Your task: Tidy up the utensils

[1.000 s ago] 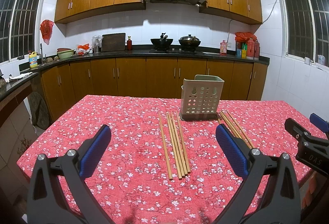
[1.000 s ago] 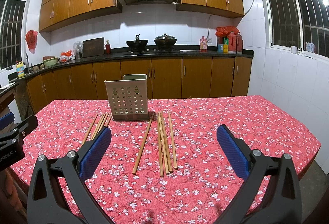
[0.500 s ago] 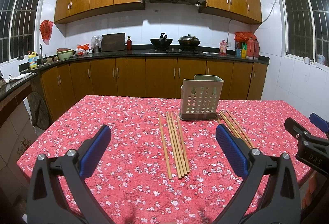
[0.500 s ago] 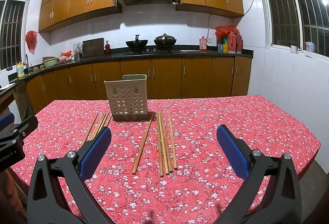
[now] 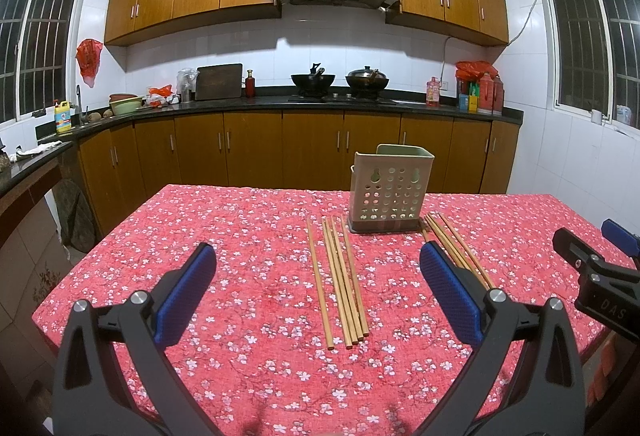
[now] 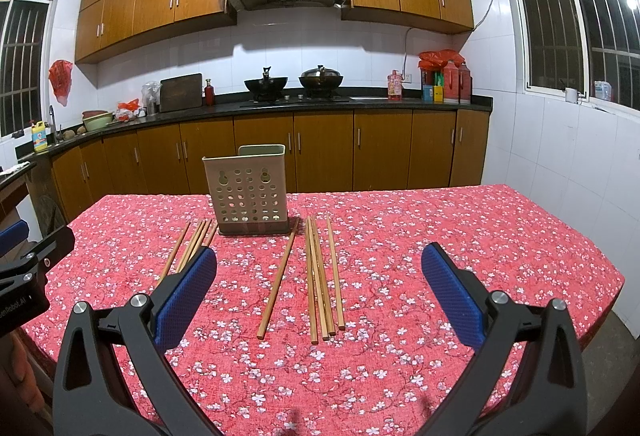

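Nothing is picked up yet: the left gripper [image 5: 318, 288] and right gripper [image 6: 319, 290] hover spread wide and empty above the floral table [image 6: 460, 228], chopsticks [image 6: 320, 276] lying loose either side of the perforated holder [image 6: 250, 195], so next comes lowering onto one pair.

Utensil holder [image 6: 251, 195]: beige, perforated, upright, dark base. Chopsticks: wooden, lying flat on the bench. Left group [image 5: 340, 276], roughly parallel, near the holder's left front. Right group [image 6: 322, 276], likewise; one stray chopstick [image 6: 279, 278] angled beside it.
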Demonstrator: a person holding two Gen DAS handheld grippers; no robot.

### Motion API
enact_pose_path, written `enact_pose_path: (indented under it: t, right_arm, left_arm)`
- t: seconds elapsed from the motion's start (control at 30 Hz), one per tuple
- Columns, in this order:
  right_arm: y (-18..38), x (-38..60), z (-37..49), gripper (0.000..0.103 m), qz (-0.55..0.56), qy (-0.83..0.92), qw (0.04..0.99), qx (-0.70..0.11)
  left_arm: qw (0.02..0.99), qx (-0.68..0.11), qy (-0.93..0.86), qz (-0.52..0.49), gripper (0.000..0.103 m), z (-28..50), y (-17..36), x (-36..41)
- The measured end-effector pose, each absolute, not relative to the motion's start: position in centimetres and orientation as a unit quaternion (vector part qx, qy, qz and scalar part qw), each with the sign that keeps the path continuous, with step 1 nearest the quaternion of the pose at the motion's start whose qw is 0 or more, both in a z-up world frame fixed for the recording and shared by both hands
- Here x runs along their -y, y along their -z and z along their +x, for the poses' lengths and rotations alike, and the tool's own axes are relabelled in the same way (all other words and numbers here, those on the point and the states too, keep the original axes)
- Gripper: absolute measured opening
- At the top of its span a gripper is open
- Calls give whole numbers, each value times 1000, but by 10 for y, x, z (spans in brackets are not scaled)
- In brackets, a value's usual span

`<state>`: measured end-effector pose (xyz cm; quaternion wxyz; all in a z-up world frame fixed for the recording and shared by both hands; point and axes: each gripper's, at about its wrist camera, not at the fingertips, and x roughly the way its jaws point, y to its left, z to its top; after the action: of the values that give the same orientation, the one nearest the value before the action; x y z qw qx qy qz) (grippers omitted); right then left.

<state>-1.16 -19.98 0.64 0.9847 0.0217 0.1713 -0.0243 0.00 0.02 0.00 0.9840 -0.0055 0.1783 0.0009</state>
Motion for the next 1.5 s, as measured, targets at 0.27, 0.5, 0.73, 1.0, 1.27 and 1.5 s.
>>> enact_pose_path:
  t: [0.27, 0.5, 0.73, 1.0, 1.27, 1.5]
  right_arm:
    - [-6, 200, -11, 101, 22, 24, 985, -172]
    - [-6, 199, -11, 101, 22, 24, 985, -172]
    - [-6, 199, -11, 101, 23, 24, 985, -172]
    - [-6, 198, -11, 101, 22, 23, 984, -173]
    - [5, 202, 7, 101, 27, 23, 980, -194]
    - [19, 214, 45, 101, 45, 22, 968, -247]
  left_arm:
    - [984, -179, -1, -5, 99, 0, 0, 0]
    - [984, -179, -1, -5, 99, 0, 0, 0]
    - [984, -179, 0, -5, 99, 0, 0, 0]
    - [984, -181, -1, -5, 99, -1, 1, 1]
    - [979, -206, -8, -9, 99, 16, 12, -1]
    - [968, -250, -19, -10, 99, 45, 30, -13]
